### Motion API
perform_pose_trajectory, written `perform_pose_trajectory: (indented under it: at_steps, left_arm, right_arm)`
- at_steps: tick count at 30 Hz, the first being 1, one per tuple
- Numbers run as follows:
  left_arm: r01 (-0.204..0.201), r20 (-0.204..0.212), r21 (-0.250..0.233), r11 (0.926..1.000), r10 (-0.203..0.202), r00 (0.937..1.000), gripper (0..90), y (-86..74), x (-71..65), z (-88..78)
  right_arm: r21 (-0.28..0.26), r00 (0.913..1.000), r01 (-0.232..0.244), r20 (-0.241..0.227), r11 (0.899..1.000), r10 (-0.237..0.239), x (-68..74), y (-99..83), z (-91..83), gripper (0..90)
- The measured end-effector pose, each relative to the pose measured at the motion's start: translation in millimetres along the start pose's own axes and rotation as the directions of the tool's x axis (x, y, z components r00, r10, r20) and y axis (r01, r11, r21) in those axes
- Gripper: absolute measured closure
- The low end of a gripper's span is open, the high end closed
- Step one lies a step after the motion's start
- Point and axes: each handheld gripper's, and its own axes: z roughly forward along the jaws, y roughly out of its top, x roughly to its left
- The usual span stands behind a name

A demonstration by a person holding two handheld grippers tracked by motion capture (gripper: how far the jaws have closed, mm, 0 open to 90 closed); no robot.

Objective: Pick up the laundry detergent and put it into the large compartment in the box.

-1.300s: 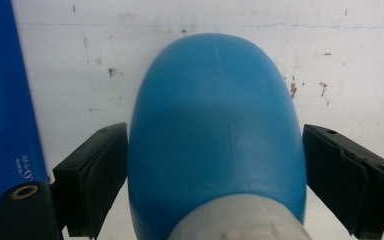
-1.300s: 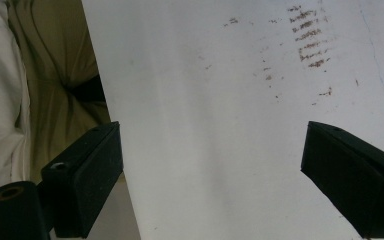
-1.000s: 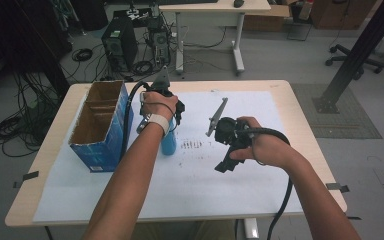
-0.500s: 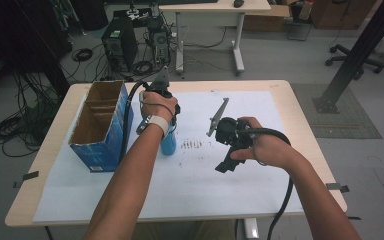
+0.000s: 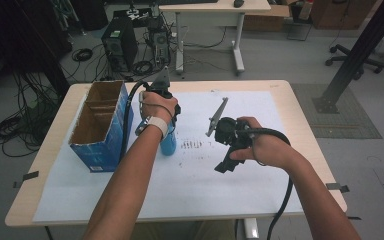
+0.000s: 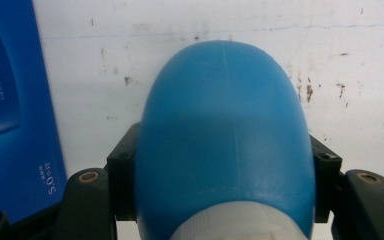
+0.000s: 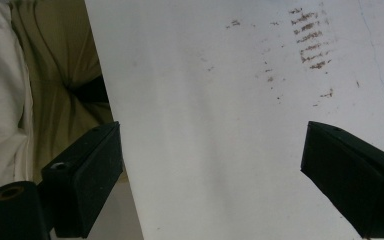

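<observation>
A: Where's the bottle (image 5: 169, 145)?
B: On the paper sheet (image 5: 190, 190), just right of the box (image 5: 100, 131), between your left gripper's (image 6: 225, 200) jaws.
A: And the marks (image 5: 191, 145)?
B: Right of the bottle, btw. it and your right gripper (image 5: 227, 162) (which hangs over bare sheet, near the table (image 5: 307, 135) center).

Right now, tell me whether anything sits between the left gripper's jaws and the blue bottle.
Nothing visible does. The left gripper has just closed its jaws, and they press on both sides of the blue bottle with no gap showing. The blue cardboard box stands beside the bottle, not between it and the jaws.
</observation>
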Motion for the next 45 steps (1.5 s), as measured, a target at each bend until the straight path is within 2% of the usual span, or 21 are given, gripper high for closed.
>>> perform_pose_trajectory:
  at_steps: [22, 33, 38, 45]
  left_arm:
    - [-0.035, 0.012, -0.003, 0.9994, 0.035, 0.9993, 37.5, -12.5, 1.9, -28.0]
    - [-0.074, 0.019, -0.009, 0.9972, 0.074, 0.9971, 37.5, -24.1, 0.7, -53.8]
    - [-0.075, 0.031, -0.015, 0.9971, 0.075, 0.9967, 37.4, -26.7, 3.4, -64.0]
    - [-0.096, 0.011, -0.032, 0.9948, 0.097, 0.9952, 37.4, -31.2, 2.2, -84.2]
  right_arm:
    - [0.001, 0.9998, 0.013, 0.018, 1.0, -0.013, 9.2, 3.5, -6.7, 9.9]
    - [0.005, 0.9997, 0.015, 0.02, 1.0, -0.015, 15.0, 6.7, -8.6, 9.9]
    - [0.002, 0.9993, 0.024, 0.027, 1.0, -0.024, 17.3, 8.3, -10.4, 9.9]
    - [0.003, 0.9993, 0.022, 0.032, 1.0, -0.022, 19.7, 8.8, -12.5, 9.9]
